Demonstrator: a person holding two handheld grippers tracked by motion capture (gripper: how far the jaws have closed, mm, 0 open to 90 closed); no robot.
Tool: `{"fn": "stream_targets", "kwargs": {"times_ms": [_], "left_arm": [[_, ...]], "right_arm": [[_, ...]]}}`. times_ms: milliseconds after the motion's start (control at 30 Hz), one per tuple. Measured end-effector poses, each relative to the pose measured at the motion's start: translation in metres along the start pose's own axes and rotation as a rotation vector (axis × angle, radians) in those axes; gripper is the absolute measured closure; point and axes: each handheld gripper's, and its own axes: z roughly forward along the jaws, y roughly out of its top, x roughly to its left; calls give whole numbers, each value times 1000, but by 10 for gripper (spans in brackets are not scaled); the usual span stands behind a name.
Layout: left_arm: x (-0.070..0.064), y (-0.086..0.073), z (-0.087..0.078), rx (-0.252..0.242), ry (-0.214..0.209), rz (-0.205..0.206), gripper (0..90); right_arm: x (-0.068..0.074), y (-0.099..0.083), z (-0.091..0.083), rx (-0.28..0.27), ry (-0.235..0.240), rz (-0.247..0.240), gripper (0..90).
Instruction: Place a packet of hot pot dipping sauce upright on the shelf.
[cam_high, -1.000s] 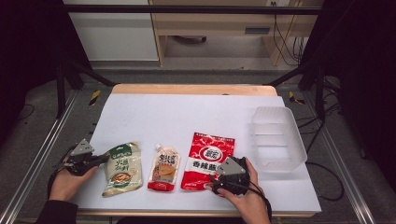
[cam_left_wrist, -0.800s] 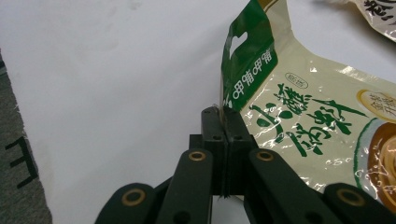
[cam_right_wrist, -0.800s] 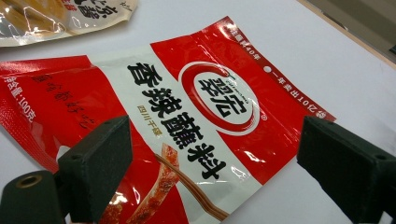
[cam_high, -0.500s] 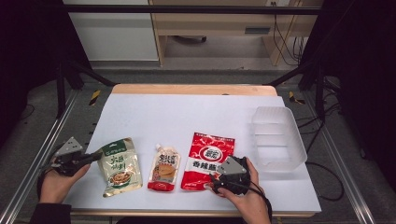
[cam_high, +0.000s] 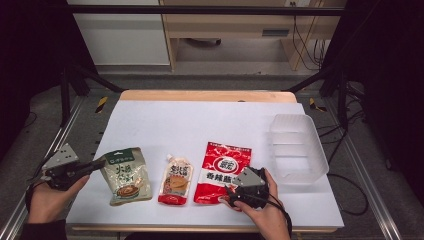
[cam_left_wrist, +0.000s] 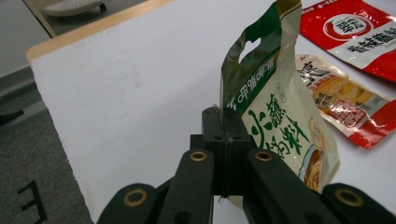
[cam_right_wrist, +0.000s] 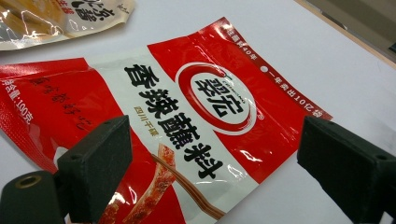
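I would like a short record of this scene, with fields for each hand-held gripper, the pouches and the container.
left hand-held gripper: shut on green-and-cream pouch, at its top corner
right hand-held gripper: open, over red foil pouch
middle: small orange spouted pouch, lying flat
container: clear plastic bin, at table's right
surface: white table

Each black tool (cam_high: 97, 163) has brass-ringed screw holes, a grey plate and a cable.

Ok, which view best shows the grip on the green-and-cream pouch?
Left gripper view: the left gripper is shut on the green-and-cream pouch at its top edge. The high view shows the pouch small; the right gripper view omits it.
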Motion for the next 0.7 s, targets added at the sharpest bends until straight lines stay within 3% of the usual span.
{"fn": "stream_targets", "kwargs": {"times_ms": [200, 300, 700], "left_arm": [[-9, 11, -10, -16, -1, 34, 900], [-17, 20, -14, -15, 5, 74, 900], [-28, 33, -16, -30, 21, 101, 900]], "right_arm": [[-1, 0, -1, -3, -1, 0, 110], [0, -1, 0, -2, 1, -3, 110], [1, 0, -2, -5, 8, -6, 108]]}}
